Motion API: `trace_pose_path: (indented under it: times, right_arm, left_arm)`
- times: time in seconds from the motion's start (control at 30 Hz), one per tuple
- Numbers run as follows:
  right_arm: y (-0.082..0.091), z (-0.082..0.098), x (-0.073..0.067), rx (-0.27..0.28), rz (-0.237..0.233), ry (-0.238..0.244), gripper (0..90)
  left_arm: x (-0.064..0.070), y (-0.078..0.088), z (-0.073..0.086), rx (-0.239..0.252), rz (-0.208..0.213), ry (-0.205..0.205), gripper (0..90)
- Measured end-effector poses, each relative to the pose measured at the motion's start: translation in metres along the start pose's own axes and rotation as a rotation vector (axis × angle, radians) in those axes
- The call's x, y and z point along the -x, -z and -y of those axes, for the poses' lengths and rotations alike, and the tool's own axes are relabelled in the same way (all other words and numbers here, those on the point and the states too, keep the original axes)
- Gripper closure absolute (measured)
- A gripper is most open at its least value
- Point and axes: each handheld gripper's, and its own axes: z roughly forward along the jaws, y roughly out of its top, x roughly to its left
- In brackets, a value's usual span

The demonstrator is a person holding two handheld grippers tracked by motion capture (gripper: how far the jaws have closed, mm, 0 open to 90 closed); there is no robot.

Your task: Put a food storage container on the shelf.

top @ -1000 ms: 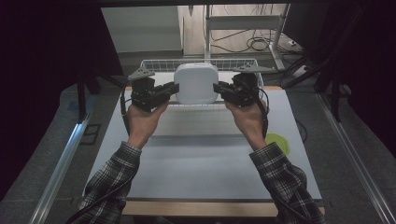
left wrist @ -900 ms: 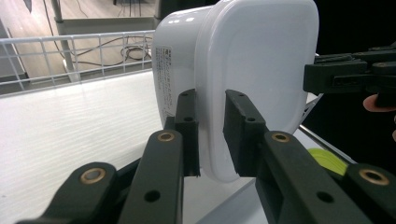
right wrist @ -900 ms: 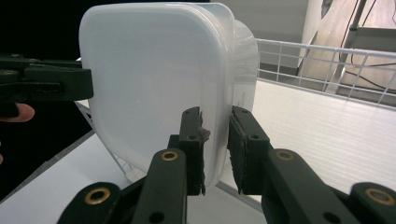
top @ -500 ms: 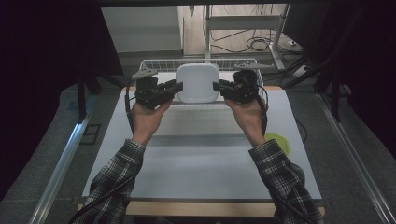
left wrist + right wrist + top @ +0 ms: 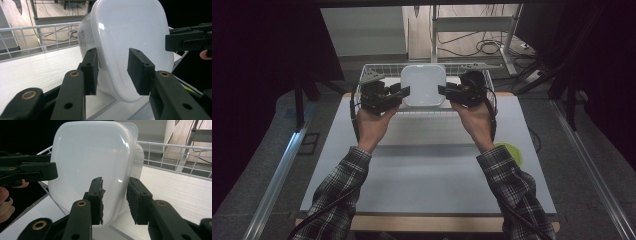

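a white tub point(image 5: 422, 85) sits upside down in the wire basket point(image 5: 482, 75) at the far edge of the tabletop point(image 5: 427, 175). the left tongs point(image 5: 404, 92) are at its left edge and the right tongs point(image 5: 443, 91) at its right edge, each carried in one hand. in the left gripper view the rim of the tub point(image 5: 130, 45) stands between the two jaws of the left tongs point(image 5: 113, 72), with a small gap on both sides; the jaws have just been opening and the pads do not press. in the right gripper view the right tongs point(image 5: 115, 200) are the same: the tub point(image 5: 92, 167) edge is between the jaws, which have just been opening. a green thing point(image 5: 510, 151) lies on the tabletop beside the right sleeve.
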Motion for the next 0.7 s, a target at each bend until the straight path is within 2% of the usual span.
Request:
trace_pose_path:
  times: [0.3, 0.57, 0.7]
  right_arm:
    - [-0.006, -0.004, 0.002, -0.007, 0.014, 0.003, 62.3]
    - [-0.011, -0.006, 0.004, 0.000, 0.028, 0.000, 56.0]
    - [-0.014, -0.009, 0.005, 0.003, 0.068, 0.022, 53.7]
  left_arm:
    - [-0.003, -0.005, -0.005, -0.015, -0.018, -0.015, 56.6]
    - [-0.007, -0.013, -0.004, -0.027, -0.016, 0.001, 56.1]
    - [-0.008, -0.015, -0.006, -0.026, -0.012, 0.005, 55.4]
